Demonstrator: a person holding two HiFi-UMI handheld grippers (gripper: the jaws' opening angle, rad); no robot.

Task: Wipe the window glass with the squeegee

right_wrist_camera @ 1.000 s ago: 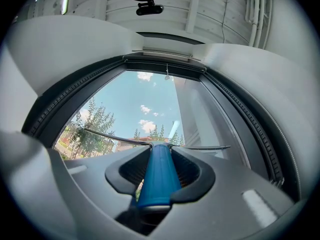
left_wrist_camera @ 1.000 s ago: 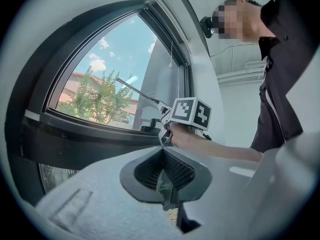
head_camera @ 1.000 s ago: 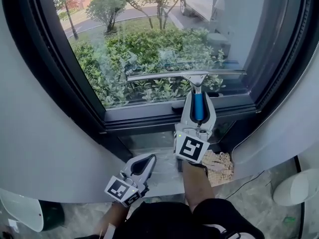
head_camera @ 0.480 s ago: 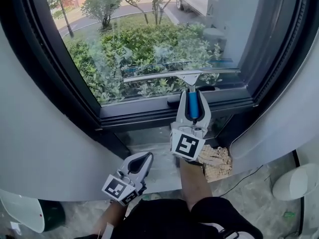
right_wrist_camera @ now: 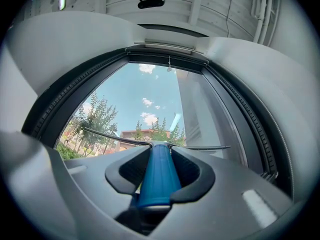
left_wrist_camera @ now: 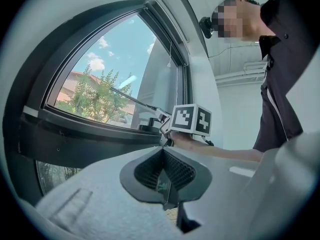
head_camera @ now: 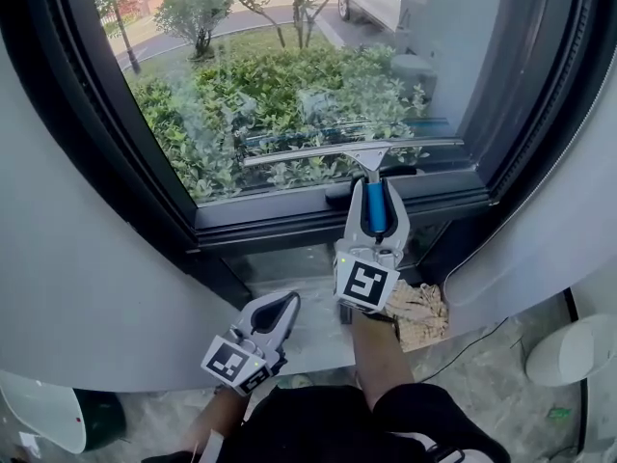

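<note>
The squeegee [head_camera: 362, 149] has a long metal blade and a blue handle [head_camera: 376, 210]. Its blade lies nearly level against the window glass [head_camera: 289, 66], low on the pane, just above the dark bottom frame [head_camera: 289, 222]. My right gripper [head_camera: 373, 193] is shut on the blue handle [right_wrist_camera: 157, 176], and the blade [right_wrist_camera: 115, 136] spreads left and right beyond its jaws. My left gripper [head_camera: 281, 307] hangs lower left by the sill, shut and empty. In the left gripper view its jaws [left_wrist_camera: 165, 179] meet, and the right gripper's marker cube [left_wrist_camera: 192, 119] shows beyond them.
A beige cloth [head_camera: 421, 316] lies on the sill [head_camera: 308, 331] right of my right wrist. A black window latch [head_camera: 337, 193] sits on the bottom frame beside the handle. Curved white wall panels [head_camera: 87, 258] flank the window. A white object [head_camera: 569, 355] stands on the floor at lower right.
The squeegee blade has come down a little toward the bottom frame, still held by the right gripper. The left gripper has barely shifted.
</note>
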